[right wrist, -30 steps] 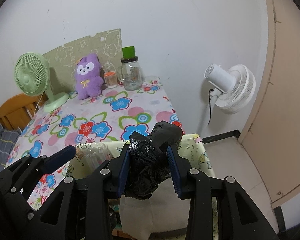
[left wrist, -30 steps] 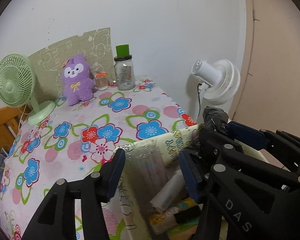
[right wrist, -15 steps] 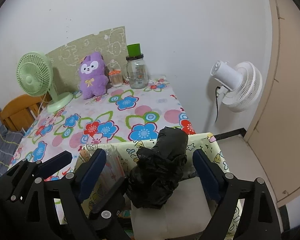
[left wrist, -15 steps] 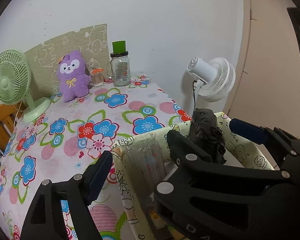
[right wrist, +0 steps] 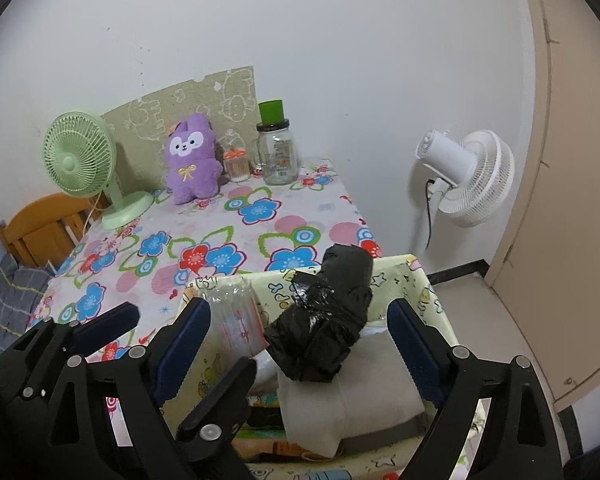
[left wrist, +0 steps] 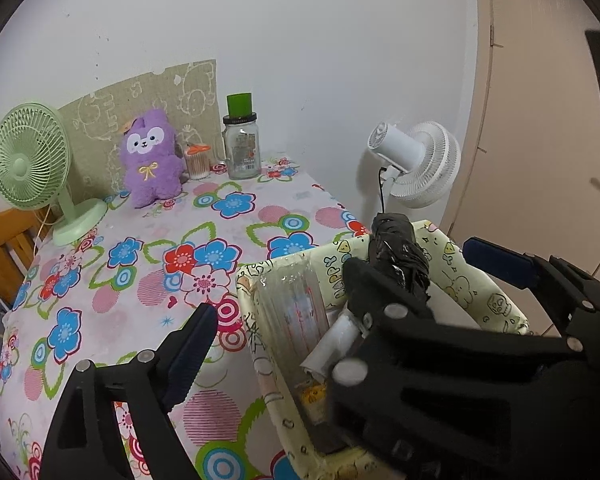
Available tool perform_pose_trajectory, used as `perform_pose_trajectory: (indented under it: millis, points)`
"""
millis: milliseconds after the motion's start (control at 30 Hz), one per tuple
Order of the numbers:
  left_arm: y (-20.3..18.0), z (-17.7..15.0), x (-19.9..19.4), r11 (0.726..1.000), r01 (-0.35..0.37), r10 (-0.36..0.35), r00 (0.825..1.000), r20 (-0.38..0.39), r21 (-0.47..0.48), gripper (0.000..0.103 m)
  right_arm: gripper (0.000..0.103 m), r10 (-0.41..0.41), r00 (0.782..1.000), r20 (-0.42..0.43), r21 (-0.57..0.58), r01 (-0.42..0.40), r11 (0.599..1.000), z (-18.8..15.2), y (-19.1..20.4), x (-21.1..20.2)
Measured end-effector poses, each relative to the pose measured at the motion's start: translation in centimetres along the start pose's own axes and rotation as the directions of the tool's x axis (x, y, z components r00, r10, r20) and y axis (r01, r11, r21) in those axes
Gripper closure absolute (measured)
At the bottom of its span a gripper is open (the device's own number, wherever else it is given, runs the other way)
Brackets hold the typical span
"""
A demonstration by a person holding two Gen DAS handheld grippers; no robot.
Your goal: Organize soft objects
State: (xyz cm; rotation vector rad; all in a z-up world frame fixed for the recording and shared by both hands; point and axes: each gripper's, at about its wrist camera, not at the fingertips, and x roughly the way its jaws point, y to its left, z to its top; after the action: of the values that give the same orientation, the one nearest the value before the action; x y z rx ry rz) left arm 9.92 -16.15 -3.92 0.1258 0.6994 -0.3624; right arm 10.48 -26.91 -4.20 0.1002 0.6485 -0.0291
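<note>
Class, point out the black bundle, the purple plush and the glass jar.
Black bundle (right wrist: 324, 316): right wrist view, middle of its crinkled wrap.
Purple plush (right wrist: 192, 164): right wrist view, its chest by the yellow bow.
Glass jar (left wrist: 242, 152): left wrist view, its clear body.

A table under a flowered cloth carries a row along its far edge by the wall — a green fan, a purple plush toy, a small orange-lidded jar and a glass jar with a green cap. At the table's near corner stands a pale yellow printed fabric bin — whether it rests on the tabletop or just beside it cannot be told.
</note>
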Motion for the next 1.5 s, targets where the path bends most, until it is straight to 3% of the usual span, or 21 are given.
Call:
perform_pose_trajectory:
  millis: [233, 467, 600, 833, 1133, 1200, 1233, 1500]
  points:
    - [0.4, 0.3, -1.0, 1.0, -0.024, 0.024, 1.0, 0.018, -0.003, 0.011, 0.016, -0.017, 1.0, 0.002, 0.036, 0.017, 0.999, 0.2, -0.5, 0.0]
    - [0.7, 0.4, 0.4, 0.999, -0.055, 0.055, 0.998, -0.021, -0.002, 0.011, 0.051, -0.023, 0.998, -0.059, -0.005, 0.022, 1.0, 0.5, -0.1, 1.8]
    - [0.5, 0.1, 1.0, 0.999, -0.049, 0.05, 0.998, -0.046, 0.011, 0.011, 0.061, -0.028, 0.993, -0.113, -0.007, 0.028, 1.0, 0.0, -0.5, 2.5]
    - [-0.6, -0.9, 1.0, 0.999, -0.024, 0.027, 0.997, -0.068, 0.042, 0.011, 0.062, -0.078, 0.988, -0.136, 0.003, 0.079, 0.997, -1.3, -1.1, 1.8]
    - [0.0, -1.5, -1.5, 0.999, -0.026, 0.027, 0.999, -0.028, 0.028, 0.01, 0.059, -0.05, 0.995, -0.081, 0.003, 0.05, 0.999, -1.8, 0.0, -1.4]
    - [0.3, -1.7, -2.2, 0.999, -0.029, 0.029, 0.999, -0.018, 0.026, 0.01, 0.041, -0.047, 0.996, -0.07, 0.006, 0.048, 0.999, -1.9, 0.4, -2.0]
    - [0.5, -1.8, -2.6, 0.999, -0.03, 0.03, 0.999, -0.012, 0.023, 0.009, 0.037, -0.038, 0.998, -0.058, 0.017, 0.039, 0.999, -2.0, 0.6, -2.5]
    - [2.5, -2.4, -6.0, 0.999, -0.051, 0.051, 0.998, 0.043, -0.01, 0.003, 0.021, -0.02, 1.0, 0.01, 0.01, 0.02, 1.0, -2.3, 2.8, -5.7]
